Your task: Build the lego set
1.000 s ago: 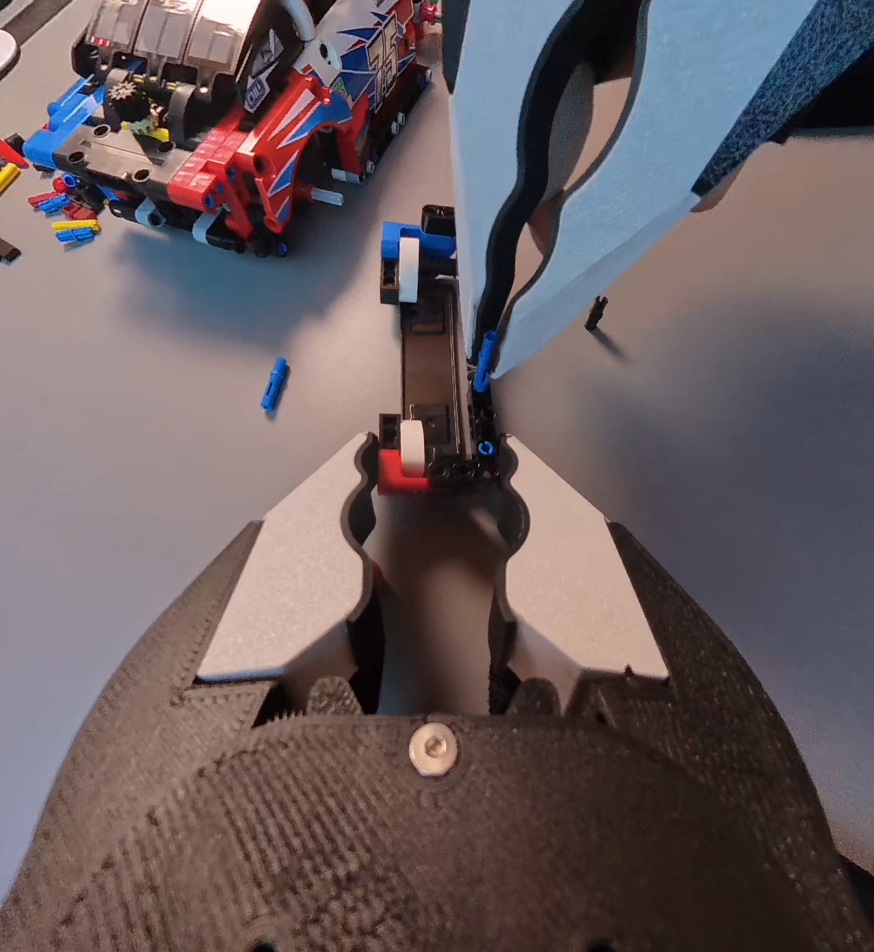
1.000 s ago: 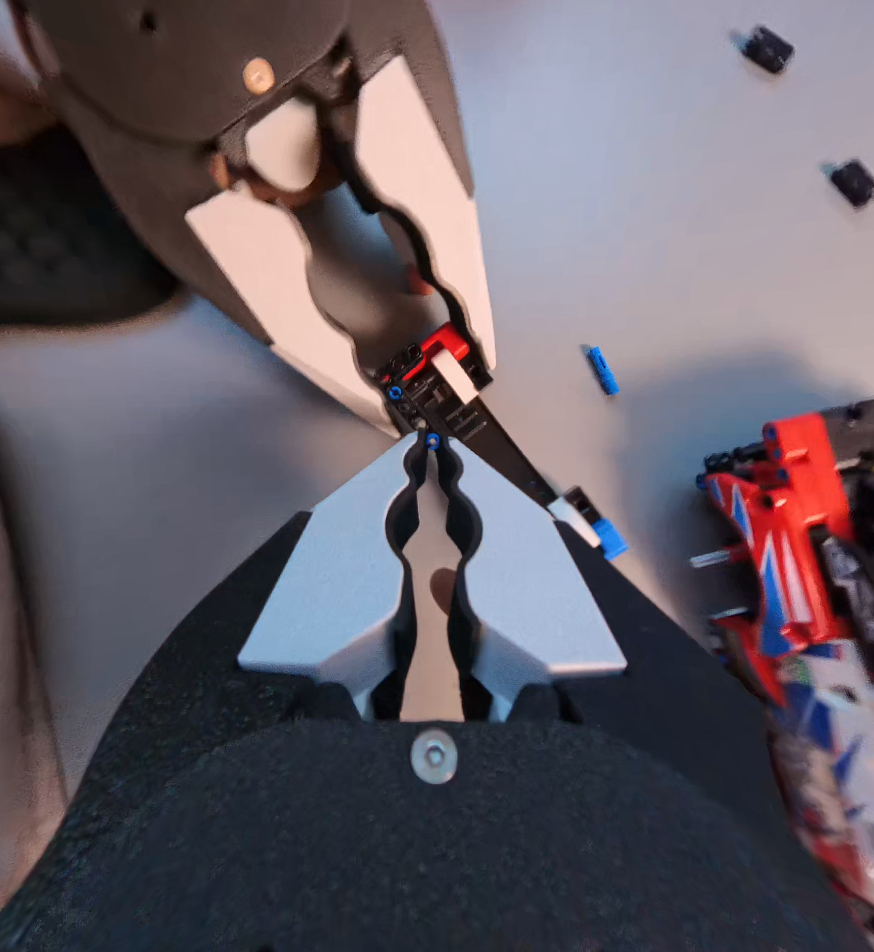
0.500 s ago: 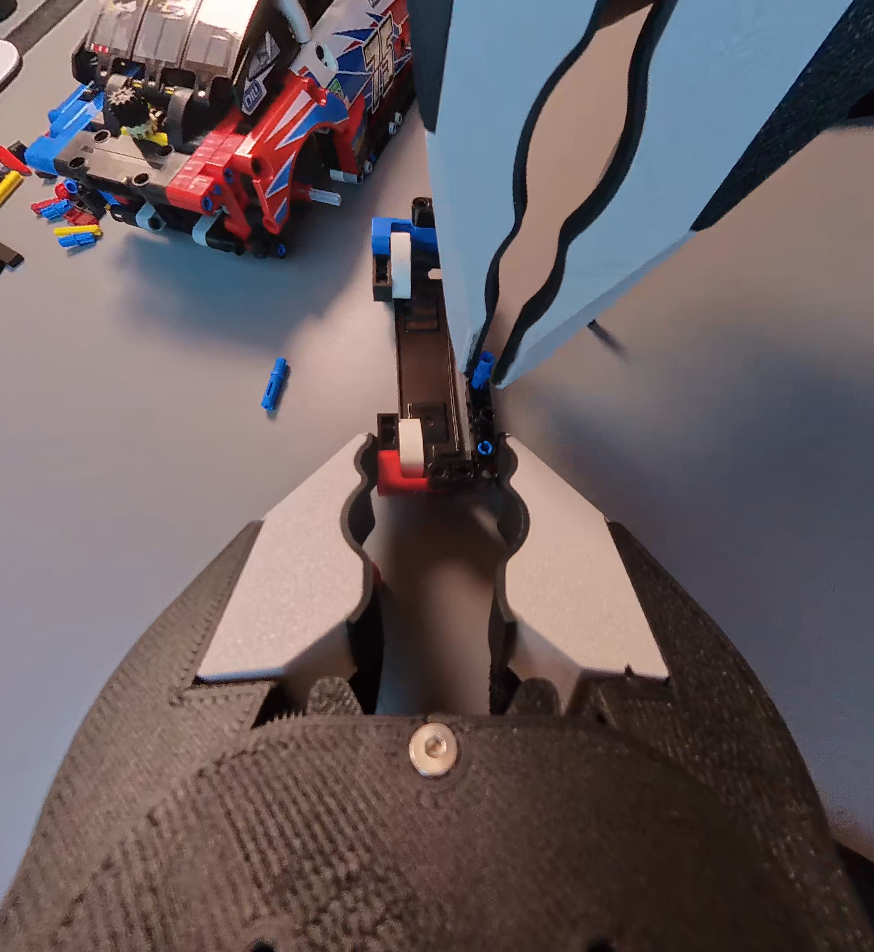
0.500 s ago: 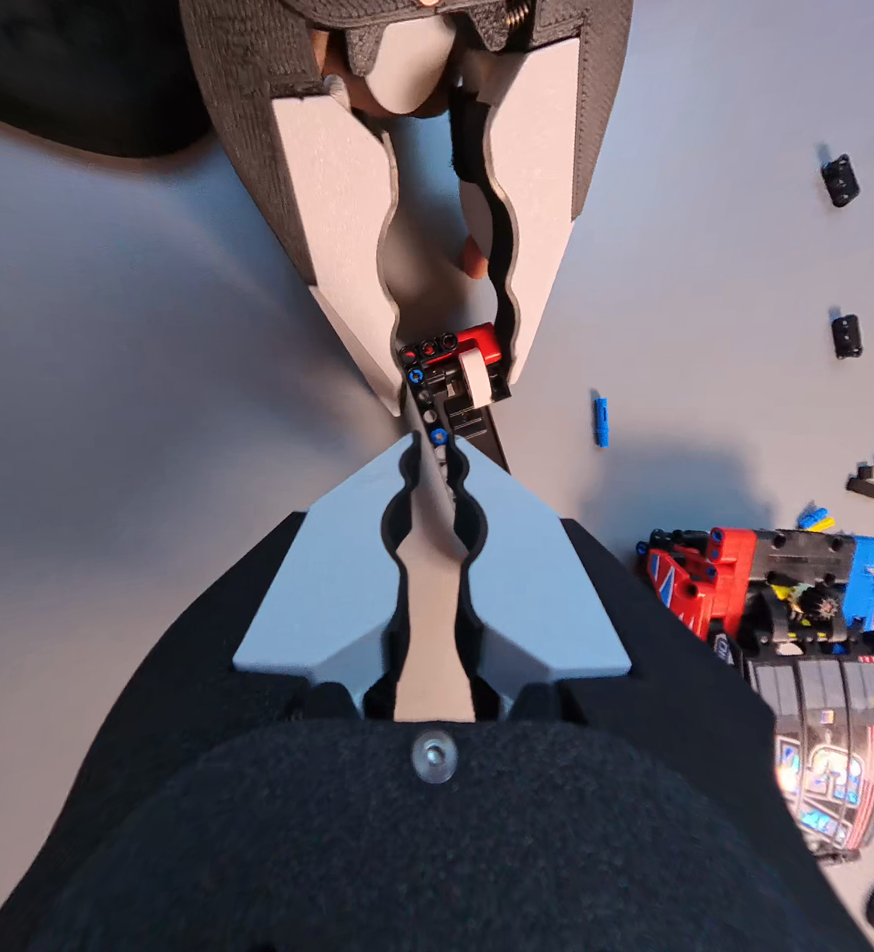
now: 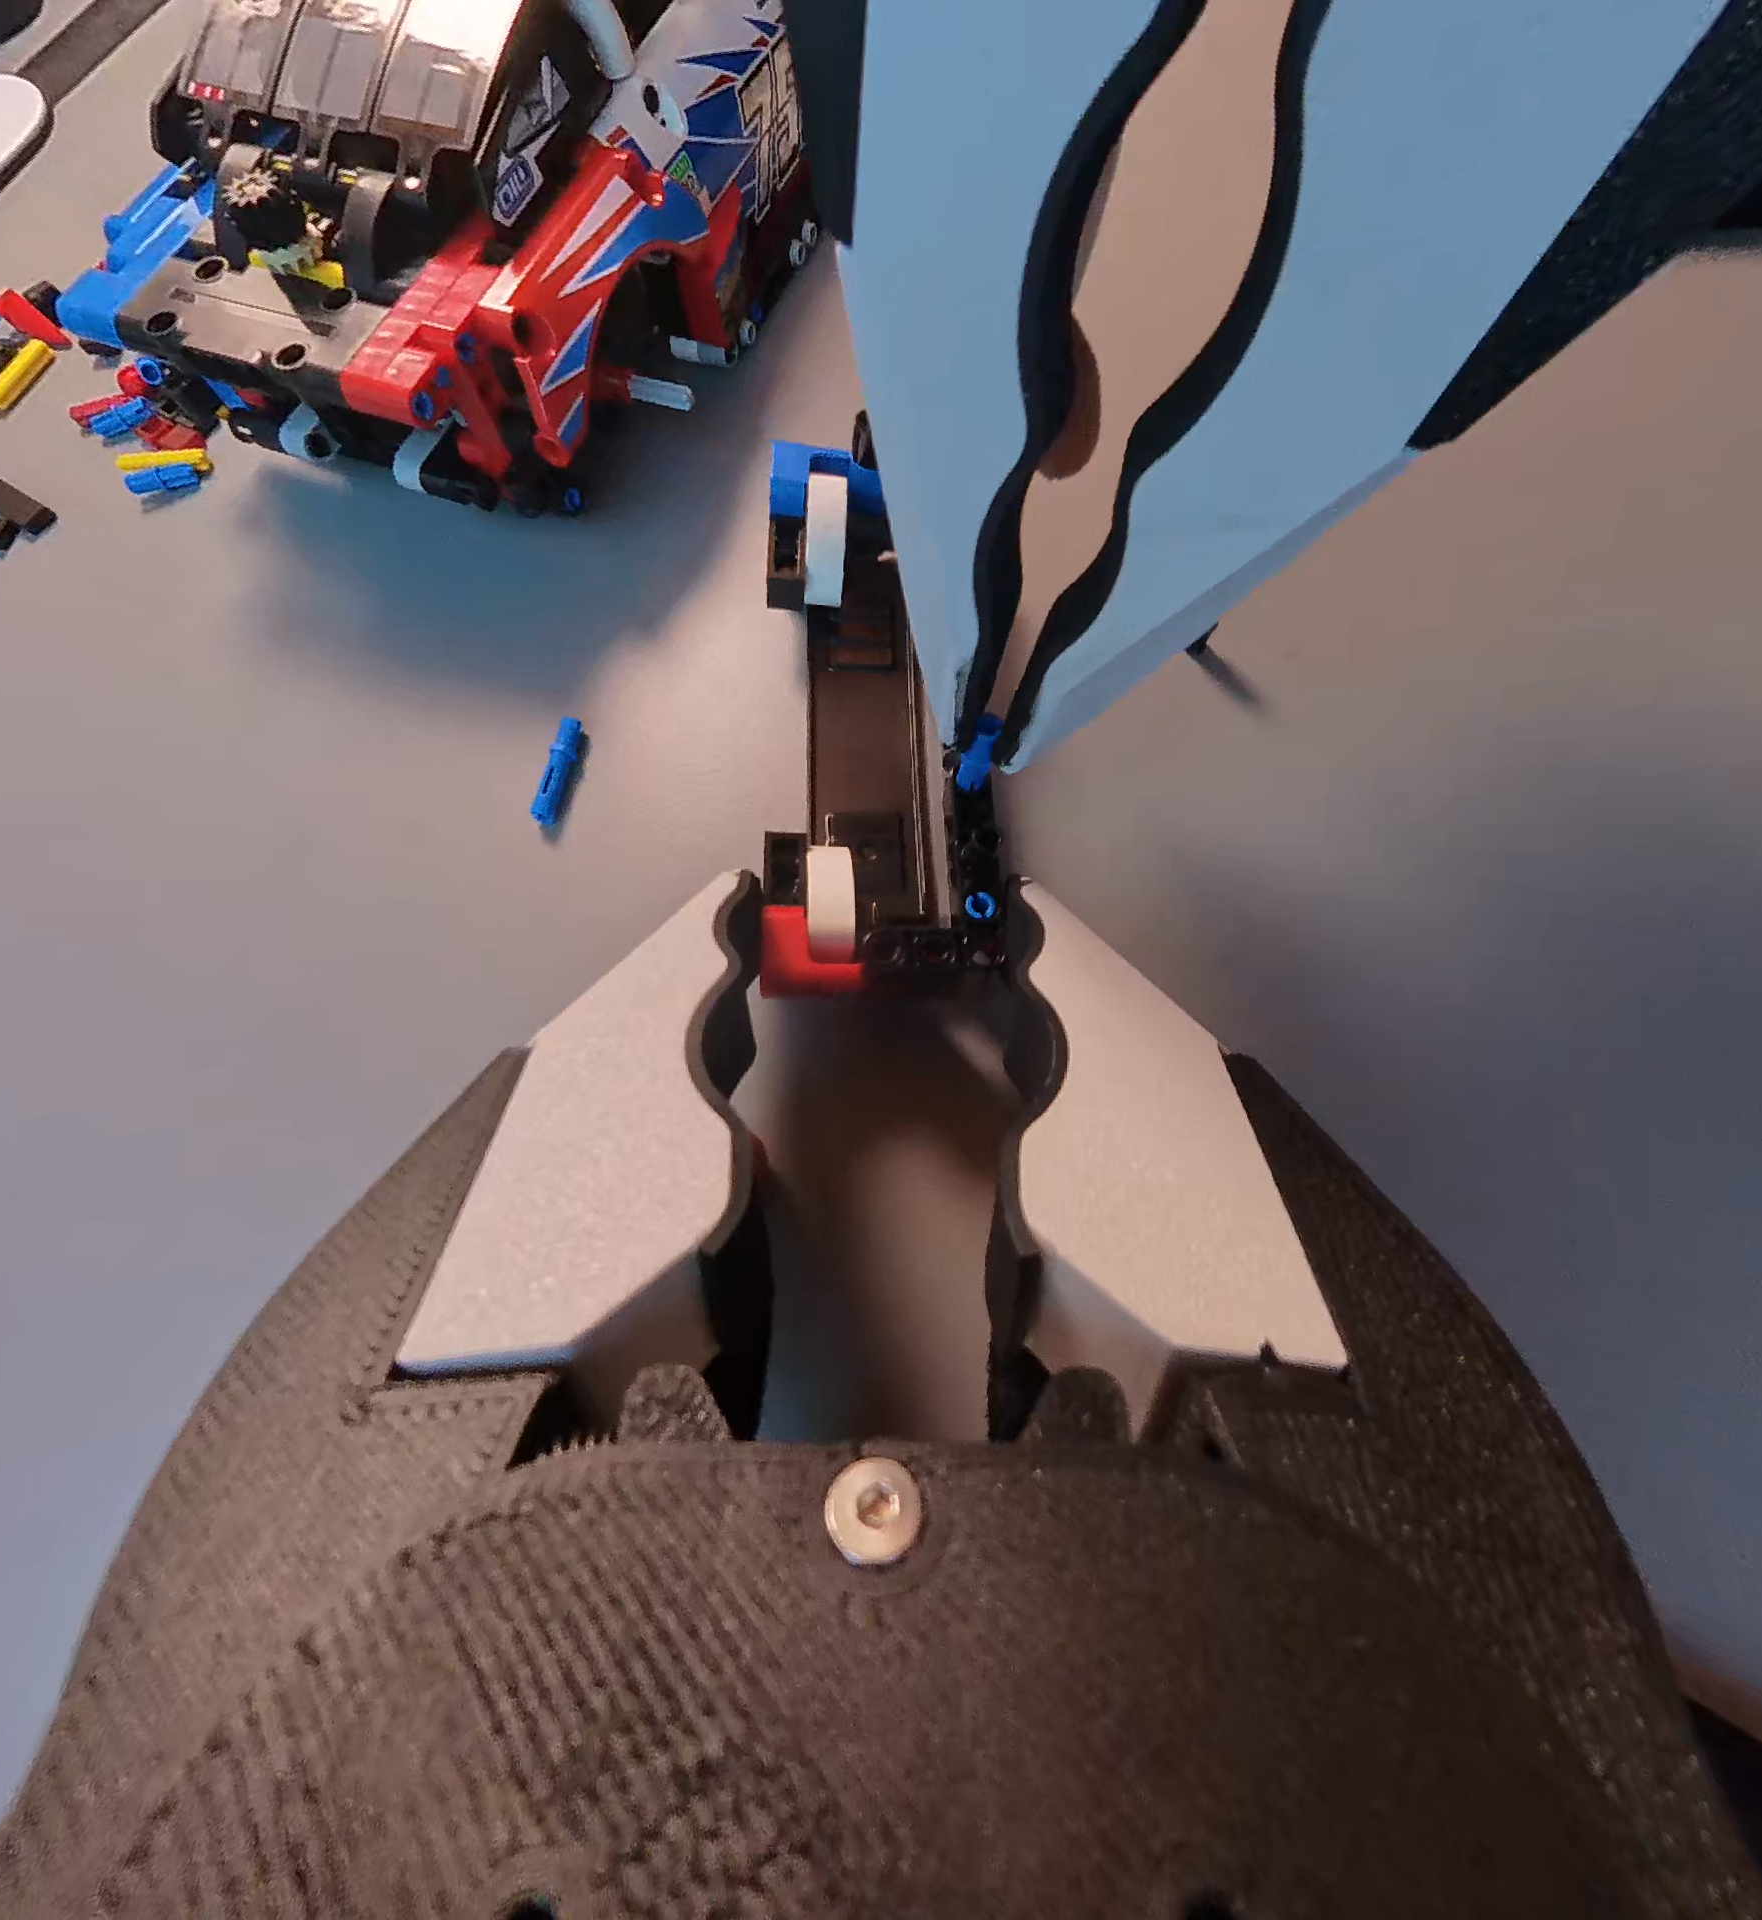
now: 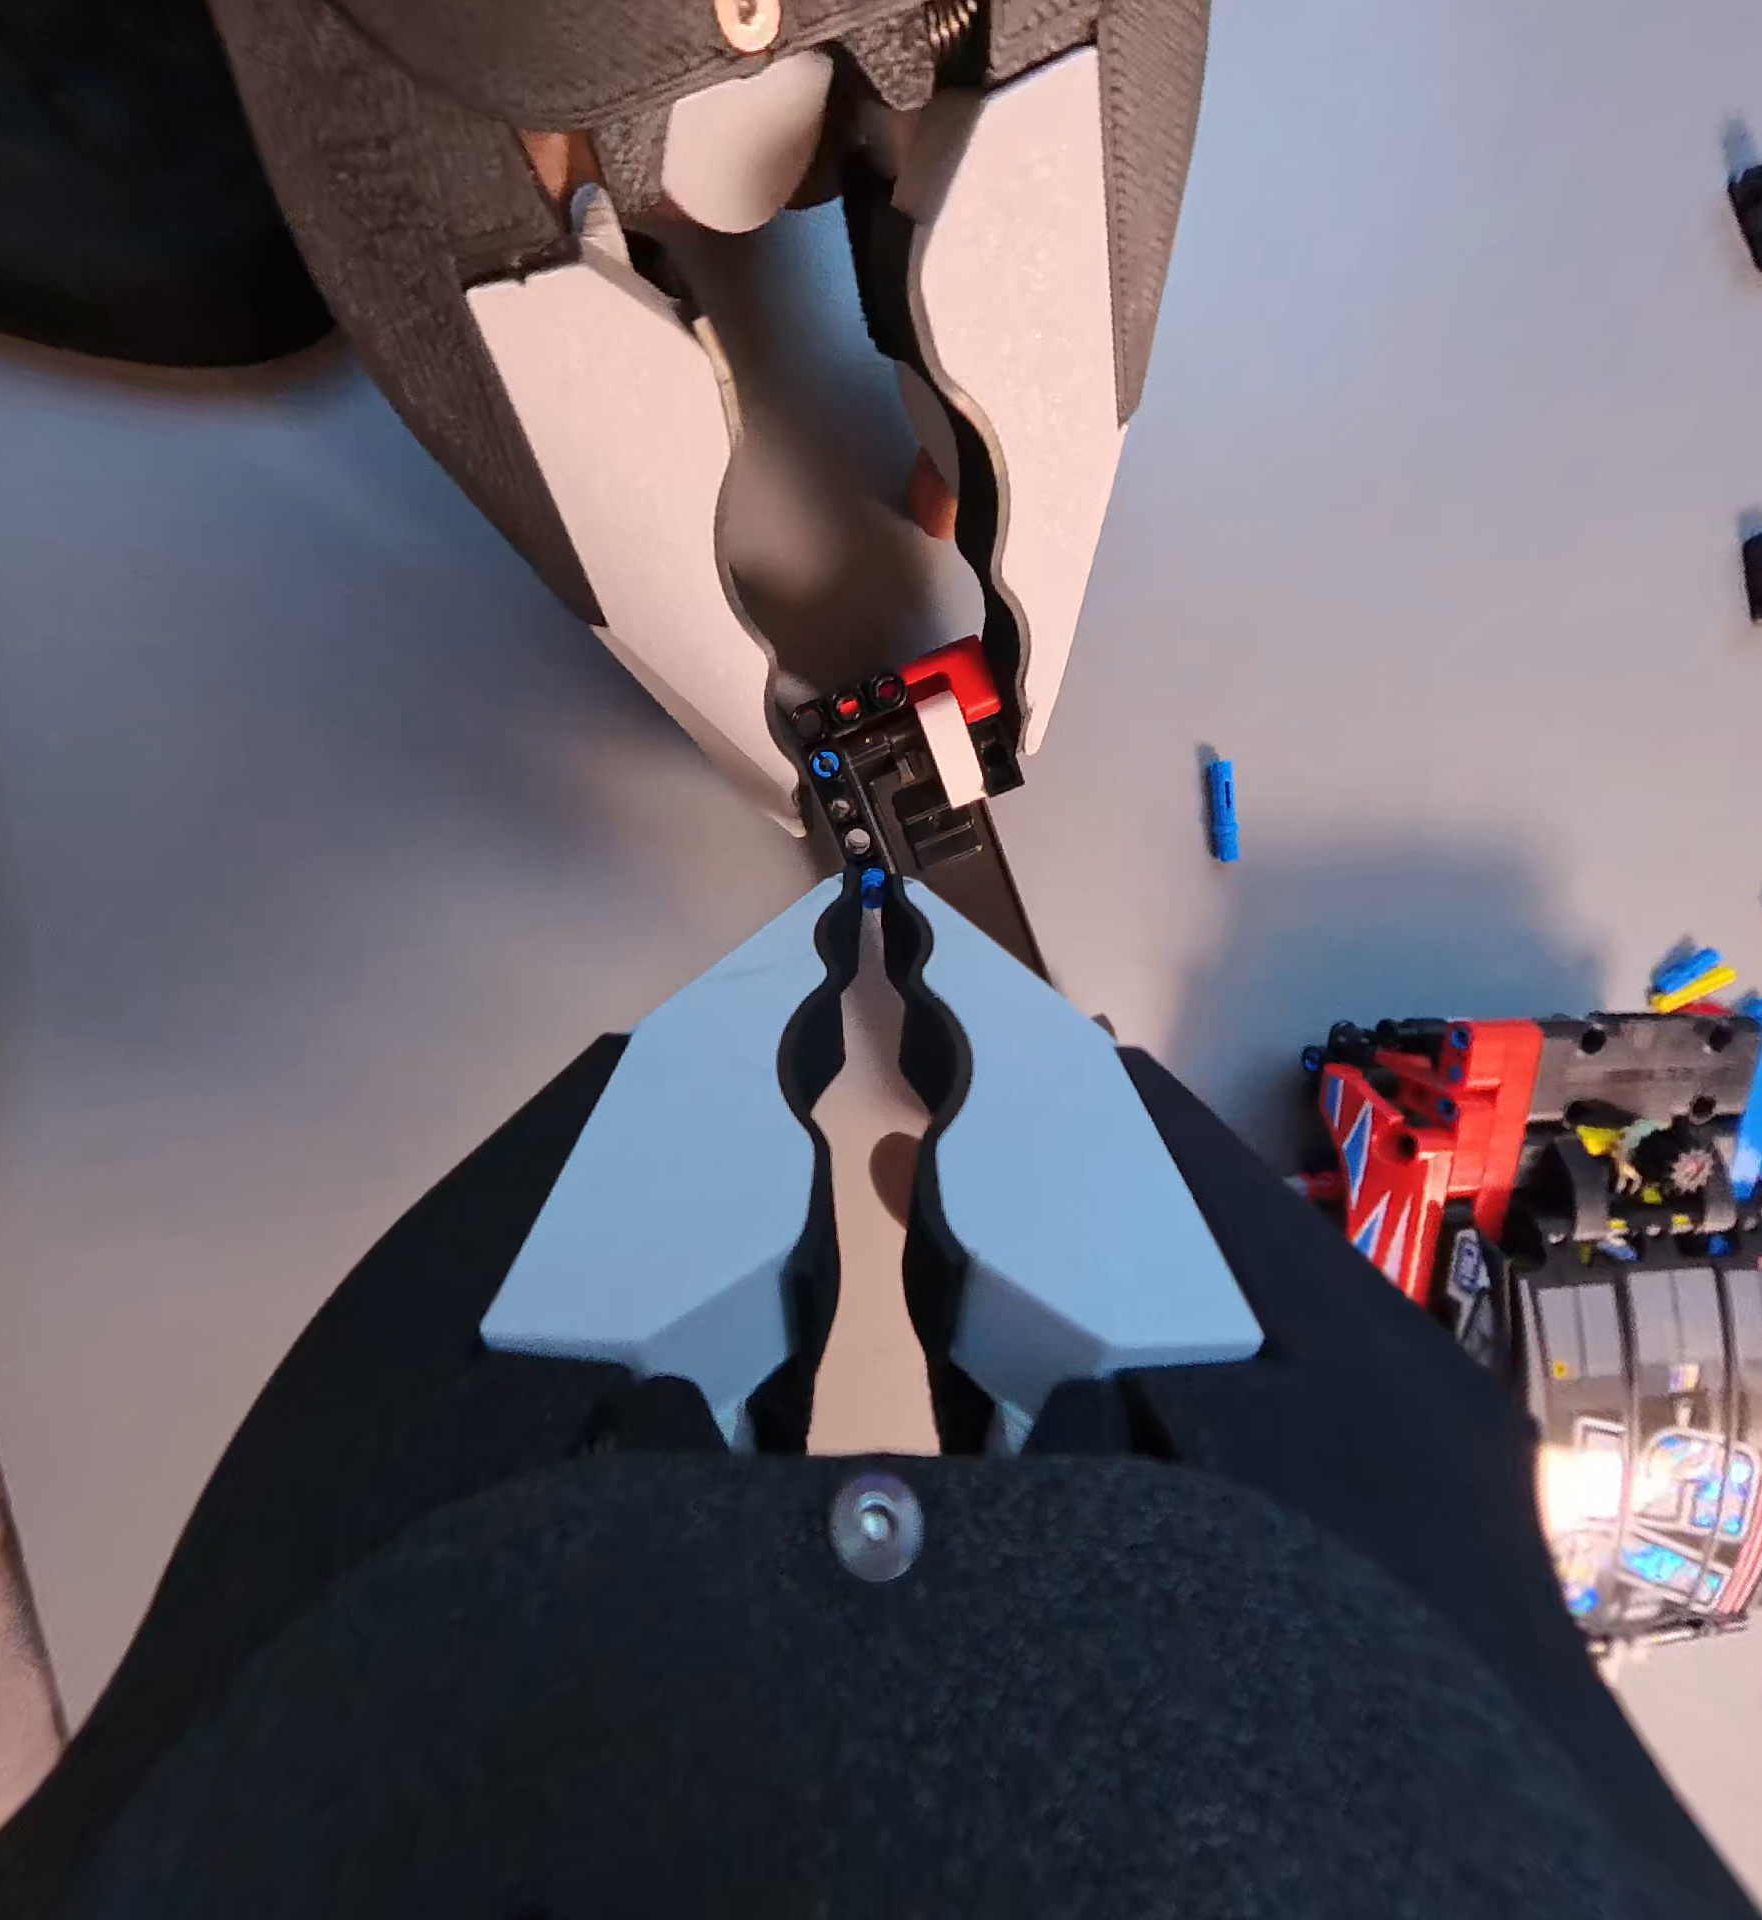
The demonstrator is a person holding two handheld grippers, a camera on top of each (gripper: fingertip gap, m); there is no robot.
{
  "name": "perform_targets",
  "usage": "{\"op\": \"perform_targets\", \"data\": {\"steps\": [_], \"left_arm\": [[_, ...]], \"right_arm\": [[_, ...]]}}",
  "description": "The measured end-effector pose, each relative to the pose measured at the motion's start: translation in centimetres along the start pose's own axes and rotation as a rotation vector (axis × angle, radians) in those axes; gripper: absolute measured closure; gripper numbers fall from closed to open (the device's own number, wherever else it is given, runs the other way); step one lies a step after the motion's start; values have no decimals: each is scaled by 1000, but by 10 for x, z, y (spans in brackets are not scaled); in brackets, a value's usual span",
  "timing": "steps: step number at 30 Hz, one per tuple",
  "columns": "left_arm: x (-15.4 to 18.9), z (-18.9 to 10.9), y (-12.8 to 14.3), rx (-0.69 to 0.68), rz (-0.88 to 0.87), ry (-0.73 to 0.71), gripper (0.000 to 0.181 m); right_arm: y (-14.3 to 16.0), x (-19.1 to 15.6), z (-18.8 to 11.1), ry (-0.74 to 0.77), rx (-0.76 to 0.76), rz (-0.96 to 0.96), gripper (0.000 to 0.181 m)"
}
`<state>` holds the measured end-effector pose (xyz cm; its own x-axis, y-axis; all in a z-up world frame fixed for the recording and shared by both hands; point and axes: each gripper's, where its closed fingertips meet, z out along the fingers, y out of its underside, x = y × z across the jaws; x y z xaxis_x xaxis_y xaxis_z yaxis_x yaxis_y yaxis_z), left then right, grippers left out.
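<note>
Grey table [image 5: 233, 1039] under your two grippers: your left gripper [image 5: 882, 935] clamps the red-cornered end of the black beam [image 5: 872, 758], which runs toward 12 o'clock in the left wrist view. Your right gripper [image 6: 872, 883] pinches a blue pin [image 6: 871, 883] at the beam's row of holes. The car [image 5: 503, 260] sits at 11 o'clock, a loose pin [image 5: 557, 771] near the beam at 9 o'clock.

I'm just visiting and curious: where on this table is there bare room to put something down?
The grey table is bare to the right of the black beam assembly that both claws hold. A smaller bare patch lies on its left, around the lone blue pin. It is crowded by the truck model and the loose pieces beside it.
</note>
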<state>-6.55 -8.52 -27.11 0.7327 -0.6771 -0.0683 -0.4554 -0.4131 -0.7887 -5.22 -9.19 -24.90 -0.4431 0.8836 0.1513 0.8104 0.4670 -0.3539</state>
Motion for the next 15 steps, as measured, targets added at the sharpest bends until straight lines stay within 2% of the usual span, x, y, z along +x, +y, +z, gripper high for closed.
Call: {"op": "perform_targets", "data": {"steps": [3,7,12,15], "left_arm": [[2,1,-1,1,0,7,137],[1,0,0,0,9,4,137],[2,-1,0,3,19,7,137],[3,-1,0,4,24,11,137]], "right_arm": [[5,-2,8,12,-20,54,179],[2,-2,7,42,8,-91,180],[0,-2,5,36,45,-111,179],[-3,-8,-2,10,114,-97,168]]}}
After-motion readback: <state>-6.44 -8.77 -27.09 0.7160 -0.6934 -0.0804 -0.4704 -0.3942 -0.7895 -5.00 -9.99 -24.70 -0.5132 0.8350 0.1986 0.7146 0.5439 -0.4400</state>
